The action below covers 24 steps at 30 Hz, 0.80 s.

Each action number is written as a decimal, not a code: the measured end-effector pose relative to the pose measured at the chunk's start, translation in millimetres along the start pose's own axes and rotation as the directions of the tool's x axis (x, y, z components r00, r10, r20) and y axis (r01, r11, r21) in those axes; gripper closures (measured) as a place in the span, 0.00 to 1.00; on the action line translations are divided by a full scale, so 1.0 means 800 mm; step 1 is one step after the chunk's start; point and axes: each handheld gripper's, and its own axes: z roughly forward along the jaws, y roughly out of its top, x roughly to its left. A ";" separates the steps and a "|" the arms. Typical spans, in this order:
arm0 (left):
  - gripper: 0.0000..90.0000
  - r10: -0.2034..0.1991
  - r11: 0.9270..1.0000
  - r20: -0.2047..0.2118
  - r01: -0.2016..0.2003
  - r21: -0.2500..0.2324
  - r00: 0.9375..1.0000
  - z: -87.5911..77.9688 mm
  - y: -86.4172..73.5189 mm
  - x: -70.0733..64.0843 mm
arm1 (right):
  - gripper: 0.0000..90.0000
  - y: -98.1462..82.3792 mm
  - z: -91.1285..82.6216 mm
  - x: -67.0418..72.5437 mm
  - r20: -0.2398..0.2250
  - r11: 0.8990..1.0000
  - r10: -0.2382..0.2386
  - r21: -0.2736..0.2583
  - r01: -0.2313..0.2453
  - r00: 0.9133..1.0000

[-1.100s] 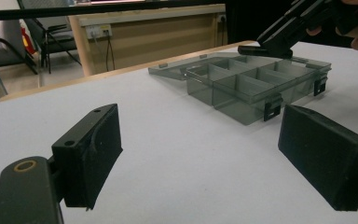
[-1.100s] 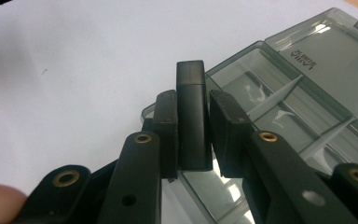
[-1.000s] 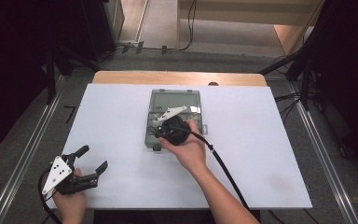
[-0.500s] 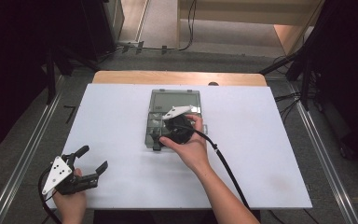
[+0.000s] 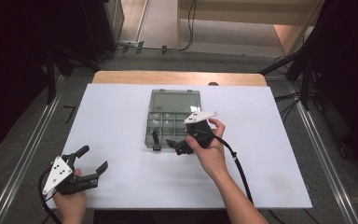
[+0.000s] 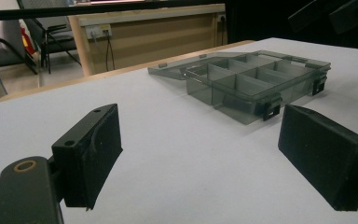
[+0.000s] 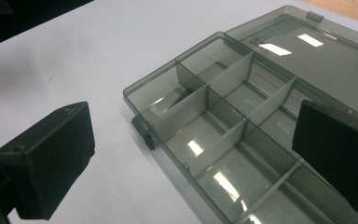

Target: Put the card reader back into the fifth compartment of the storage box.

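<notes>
Organizer box (image 5: 171,119) mid-surface (image 5: 116,116), lid (image 5: 175,100) flat open behind it. My right claw (image 5: 177,145) hovers at near right corner, jaws spread, empty; I judge approach step, probably toward closing. Next: reach rim or lid. Left claw (image 5: 91,163) parked near-left, released, well apart. Front latch (image 7: 142,132) juts; nothing blocks.

We see two black grippers: left (image 5: 89,164) with a dotted grey triangular plate, right (image 5: 176,145) trailing a black cable, forearms bare.
</notes>
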 end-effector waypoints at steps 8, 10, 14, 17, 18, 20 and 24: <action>0.15 0.001 1.000 -0.001 -0.001 0.001 1.000 0.000 0.000 0.000 | 0.00 -0.013 -0.023 -0.003 0.013 0.999 -0.027 -0.029 0.028 1.000; 0.15 0.001 1.000 -0.001 -0.001 0.001 1.000 0.000 0.000 0.000 | 0.00 -0.017 -0.027 -0.003 0.015 0.999 -0.033 -0.030 0.033 0.999; 0.15 0.002 1.000 -0.001 -0.002 0.000 1.000 0.000 0.000 0.000 | 0.00 -0.023 -0.036 -0.003 0.009 0.999 -0.035 -0.035 0.036 0.999; 0.15 0.004 1.000 -0.002 -0.004 0.001 1.000 -0.001 0.000 0.000 | 0.00 -0.027 -0.042 -0.003 0.007 0.998 -0.040 -0.037 0.041 0.999; 0.15 0.003 1.000 -0.002 -0.003 0.001 1.000 0.000 0.000 0.000 | 0.00 -0.028 -0.044 -0.003 0.007 0.999 -0.037 -0.039 0.037 0.999; 0.15 0.004 1.000 -0.002 -0.004 0.003 1.000 0.000 0.000 0.000 | 0.00 -0.031 -0.047 -0.004 0.011 0.998 -0.036 -0.044 0.036 0.999; 0.15 0.003 1.000 -0.002 -0.003 0.002 1.000 0.000 0.000 -0.001 | 0.00 -0.038 -0.053 -0.006 0.016 0.998 -0.026 -0.055 0.027 1.000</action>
